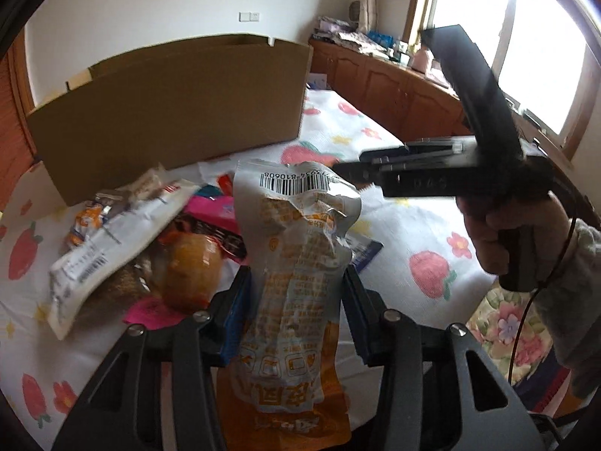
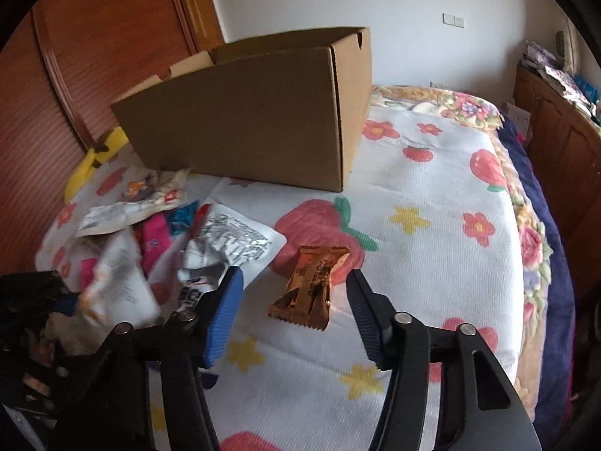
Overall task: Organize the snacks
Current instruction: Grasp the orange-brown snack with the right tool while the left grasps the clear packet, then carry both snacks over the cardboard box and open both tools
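Note:
My left gripper (image 1: 296, 300) is shut on a crumpled silver and orange snack pouch (image 1: 300, 263) and holds it up above the bed. Behind it lies a pile of snack packets (image 1: 150, 240), also seen in the right wrist view (image 2: 157, 233). An open cardboard box (image 1: 169, 112) stands beyond the pile; it also shows in the right wrist view (image 2: 255, 120). My right gripper (image 2: 295, 300) is open, its jaws on either side of a small golden-brown wrapped snack (image 2: 311, 285) lying on the bedspread. The right gripper also shows in the left wrist view (image 1: 353, 171).
The bed has a white strawberry and flower bedspread (image 2: 432, 244). A wooden wardrobe (image 2: 94, 56) stands to the left. A wooden cabinet with clutter (image 1: 394, 82) runs under the window. A yellow object (image 2: 97, 158) lies by the box.

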The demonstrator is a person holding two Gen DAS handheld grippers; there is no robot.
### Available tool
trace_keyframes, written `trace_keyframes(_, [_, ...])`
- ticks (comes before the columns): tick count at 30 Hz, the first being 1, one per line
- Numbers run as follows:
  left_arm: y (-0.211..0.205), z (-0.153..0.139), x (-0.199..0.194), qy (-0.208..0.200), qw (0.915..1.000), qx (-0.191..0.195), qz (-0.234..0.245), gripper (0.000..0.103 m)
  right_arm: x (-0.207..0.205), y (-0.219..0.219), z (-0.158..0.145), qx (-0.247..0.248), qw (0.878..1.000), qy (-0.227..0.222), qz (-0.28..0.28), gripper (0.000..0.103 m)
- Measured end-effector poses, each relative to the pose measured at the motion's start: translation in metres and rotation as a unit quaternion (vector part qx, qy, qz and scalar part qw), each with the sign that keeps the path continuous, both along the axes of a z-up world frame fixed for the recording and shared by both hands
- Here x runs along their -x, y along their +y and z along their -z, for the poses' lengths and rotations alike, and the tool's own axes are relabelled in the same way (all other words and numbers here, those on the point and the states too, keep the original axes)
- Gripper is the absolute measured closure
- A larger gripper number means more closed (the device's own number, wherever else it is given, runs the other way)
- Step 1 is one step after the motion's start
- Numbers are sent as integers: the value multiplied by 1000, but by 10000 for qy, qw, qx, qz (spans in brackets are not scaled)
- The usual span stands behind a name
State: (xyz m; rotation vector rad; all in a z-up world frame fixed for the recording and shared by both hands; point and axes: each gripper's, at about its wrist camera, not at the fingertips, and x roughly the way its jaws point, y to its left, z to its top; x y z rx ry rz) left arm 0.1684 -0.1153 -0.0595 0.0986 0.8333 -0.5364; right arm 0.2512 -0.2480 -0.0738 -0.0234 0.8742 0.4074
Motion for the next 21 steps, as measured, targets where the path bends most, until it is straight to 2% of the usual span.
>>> trace_keyframes(3, [9, -6, -2, -137, 9999, 45, -89, 57, -4, 3, 4, 111, 9999, 70, 50, 52])
trace_keyframes(5, [14, -9, -2, -197, 9997, 91, -123, 57, -6, 3, 8, 241, 9996, 122, 111, 59])
trace_keyframes(6, [17, -10, -2, -228, 9996, 113, -141, 57, -7, 3, 11, 292, 9994, 159, 128, 65])
trace_keyframes(7, [17, -12, -6, -249, 9995, 126, -159, 57, -7, 3, 13, 348, 9991, 189, 156, 76])
trace_keyframes(10, [26, -18, -9, -326, 9990, 192, -240, 57, -6, 1, 16, 479, 9985, 138, 207, 84])
trace_keyframes(15, [41, -28, -13, -497, 9977, 267, -367, 57, -1, -1, 8, 397, 9990, -4, 225, 85])
trace_keyframes(21, [54, -42, -27, -689, 9959, 282, -505, 57, 13, 6, -20, 223, 9991, -361, 88, 85])
